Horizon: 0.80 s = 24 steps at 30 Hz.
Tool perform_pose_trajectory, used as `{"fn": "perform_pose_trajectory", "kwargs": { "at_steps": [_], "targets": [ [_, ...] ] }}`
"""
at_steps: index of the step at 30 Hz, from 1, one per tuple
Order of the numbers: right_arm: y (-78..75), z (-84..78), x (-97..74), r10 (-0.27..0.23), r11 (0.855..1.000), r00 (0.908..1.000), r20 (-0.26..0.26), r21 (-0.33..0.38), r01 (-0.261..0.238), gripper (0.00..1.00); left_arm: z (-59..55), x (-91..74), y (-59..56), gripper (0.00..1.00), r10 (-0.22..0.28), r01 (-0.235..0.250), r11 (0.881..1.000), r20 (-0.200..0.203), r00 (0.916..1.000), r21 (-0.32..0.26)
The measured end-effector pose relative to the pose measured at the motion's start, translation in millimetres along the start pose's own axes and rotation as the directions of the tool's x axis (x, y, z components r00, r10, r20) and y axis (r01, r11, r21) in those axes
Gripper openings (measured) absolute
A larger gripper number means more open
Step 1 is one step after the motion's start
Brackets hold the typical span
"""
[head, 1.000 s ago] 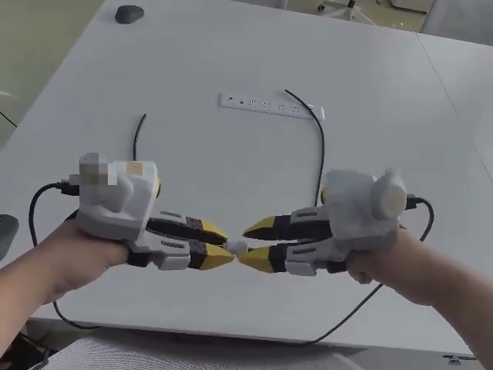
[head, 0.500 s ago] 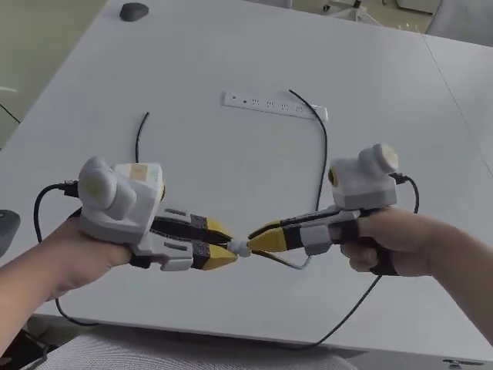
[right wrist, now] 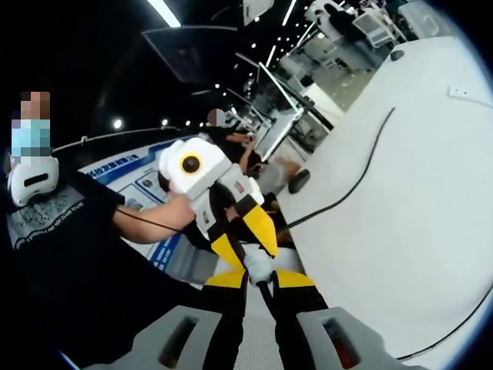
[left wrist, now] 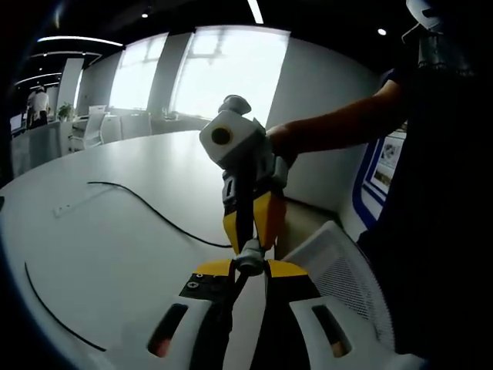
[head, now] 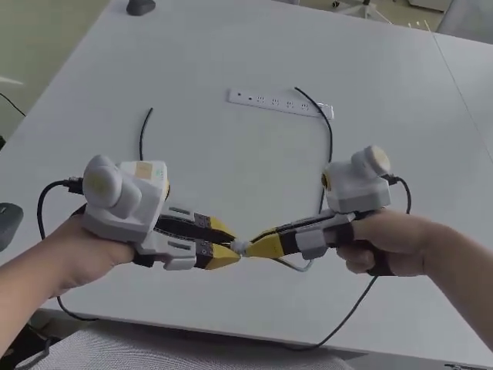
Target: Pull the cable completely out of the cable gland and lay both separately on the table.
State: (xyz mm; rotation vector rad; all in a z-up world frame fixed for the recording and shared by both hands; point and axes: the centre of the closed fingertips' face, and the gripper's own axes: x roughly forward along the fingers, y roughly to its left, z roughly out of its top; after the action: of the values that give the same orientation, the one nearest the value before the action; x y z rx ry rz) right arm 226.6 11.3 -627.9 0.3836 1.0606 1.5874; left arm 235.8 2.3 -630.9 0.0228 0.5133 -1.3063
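— At the left fingers [head: 219,260]?
— Clenched on the white gland [head: 239,247], lower centre of frame, above the counter [head: 231,162].
— At the right fingers [head: 266,247]?
— Pinching the cable [head: 296,267] just beside the gland; slack looping toward lower right.

Nothing legible. Wall board [right wrist: 139,185] left of the jaws in the right gripper view — lettering too blurred. Orange sticker [head: 140,170] on the left gripper [head: 229,248], behind its jaws — print too small.
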Motion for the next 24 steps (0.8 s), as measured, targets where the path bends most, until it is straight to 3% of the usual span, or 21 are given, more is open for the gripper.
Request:
{"fn": "perform_pose_trajectory", "kwargs": {
  "at_steps": [3, 5, 8, 11, 12, 13, 14, 16, 17, 19, 20, 23, 24],
  "targets": [
    [-0.6, 0.8, -0.4, -0.015, 0.999, 0.9999, -0.008, -0.046, 0.015, 0.08, -0.2, -0.1, 0.8, 0.15, 0.000, 0.000, 1.000, 0.000, 1.0000, -0.007],
    [-1.5, 2.1, -0.5, -0.038, 0.992, 0.9992, -0.011, -0.120, 0.036, 0.08, -0.1, -0.7, 2.3, 0.15, 0.002, -0.002, 1.000, 0.000, 1.0000, -0.023],
    [0.2, 5.4, 0.6, -0.094, 0.959, 0.9955, -0.004, -0.270, 0.090, 0.07, 0.4, -3.4, 4.3, 0.15, 0.002, -0.002, 0.999, 0.006, 1.0000, -0.042],
    [1.8, 4.8, 1.5, -0.155, 0.921, 0.9878, -0.009, -0.363, 0.142, 0.07, 0.5, -5.5, 3.0, 0.15, -0.008, 0.009, 0.998, 0.014, 0.9999, -0.069],
    [1.7, 4.0, 2.6, -0.197, 0.882, 0.9804, -0.012, -0.439, 0.171, 0.07, -0.4, -5.7, 2.4, 0.15, -0.009, 0.010, 0.998, 0.014, 0.9999, -0.066],
    [1.6, 3.5, 3.6, -0.226, 0.850, 0.9740, -0.011, -0.490, 0.192, 0.07, -1.2, -5.7, 1.8, 0.15, -0.009, 0.010, 0.997, 0.012, 0.9999, -0.070],
    [1.9, 2.0, 5.0, -0.253, 0.828, 0.9673, -0.011, -0.519, 0.211, 0.07, -3.0, -5.9, 0.0, 0.15, -0.015, 0.016, 0.997, 0.007, 0.9999, -0.078],
    [-0.8, -1.8, 6.5, -0.299, 0.763, 0.9540, -0.017, -0.605, 0.228, 0.07, -5.7, -6.5, -1.4, 0.15, -0.022, 0.022, 0.996, 0.005, 0.9998, -0.091],
    [-2.2, -2.4, 7.6, -0.326, 0.722, 0.9454, -0.012, -0.649, 0.240, 0.07, -6.7, -7.0, -1.7, 0.15, -0.023, 0.023, 0.995, 0.005, 0.9997, -0.096],
    [-2.0, -3.8, 10.3, -0.357, 0.691, 0.9341, -0.004, -0.674, 0.261, 0.07, -9.3, -8.8, -2.4, 0.15, -0.028, 0.028, 0.990, 0.005, 0.9996, -0.136],
    [-3.2, -3.7, 11.7, -0.382, 0.647, 0.9241, 0.006, -0.713, 0.272, 0.07, -10.2, -9.3, -1.5, 0.15, -0.025, 0.026, 0.990, 0.004, 0.9997, -0.139],
    [-4.5, -5.5, 13.9, -0.417, 0.594, 0.9090, 0.011, -0.753, 0.282, 0.07, -11.8, -10.3, -2.6, 0.15, -0.025, 0.025, 0.991, 0.000, 0.9997, -0.129],
    [-4.3, -5.4, 14.5, -0.433, 0.567, 0.9011, 0.018, -0.772, 0.288, 0.07, -12.2, -10.8, -2.7, 0.15, -0.026, 0.026, 0.991, -0.001, 0.9997, -0.130]
  ]
}}
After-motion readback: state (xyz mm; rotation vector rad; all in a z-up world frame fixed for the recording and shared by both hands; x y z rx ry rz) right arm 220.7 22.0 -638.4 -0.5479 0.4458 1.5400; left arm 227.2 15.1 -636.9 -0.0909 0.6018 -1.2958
